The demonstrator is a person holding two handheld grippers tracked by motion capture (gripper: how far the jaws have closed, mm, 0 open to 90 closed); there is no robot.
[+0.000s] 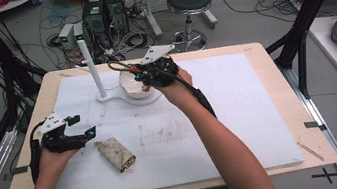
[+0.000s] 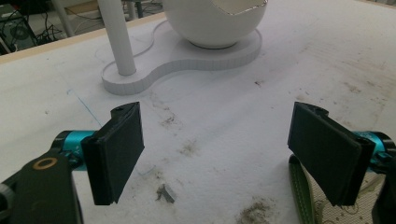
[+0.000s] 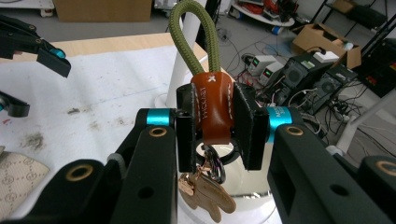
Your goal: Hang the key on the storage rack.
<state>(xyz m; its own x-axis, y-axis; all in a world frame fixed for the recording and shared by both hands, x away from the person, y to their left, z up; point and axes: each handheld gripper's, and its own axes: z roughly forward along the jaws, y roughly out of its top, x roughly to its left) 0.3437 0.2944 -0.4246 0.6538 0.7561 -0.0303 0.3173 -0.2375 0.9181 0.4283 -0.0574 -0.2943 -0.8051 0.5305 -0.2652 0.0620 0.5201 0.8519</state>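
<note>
My right gripper [image 3: 214, 126] is shut on a keychain [image 3: 211, 112]: a brown leather tab with an olive cord loop above and metal rings and charms hanging below. In the high view the right gripper [image 1: 139, 73] holds it over the white bowl [image 1: 131, 86], close to the white post [image 1: 91, 65] of the stand. My left gripper [image 1: 92, 131] sits low at the table's left, open and holding nothing; its pads [image 2: 122, 140] stand wide apart. A beige patterned pouch [image 1: 116, 154] lies just right of it, and its green strap [image 2: 299, 191] shows by the right pad.
The bowl and post share a white base [image 2: 154, 74] on the stained white mat [image 1: 220, 117]. Beyond the table's far edge are a stool [image 1: 188, 1], computer gear [image 1: 103, 13] and cables on the floor. Black frame legs [image 1: 298, 29] stand at the right.
</note>
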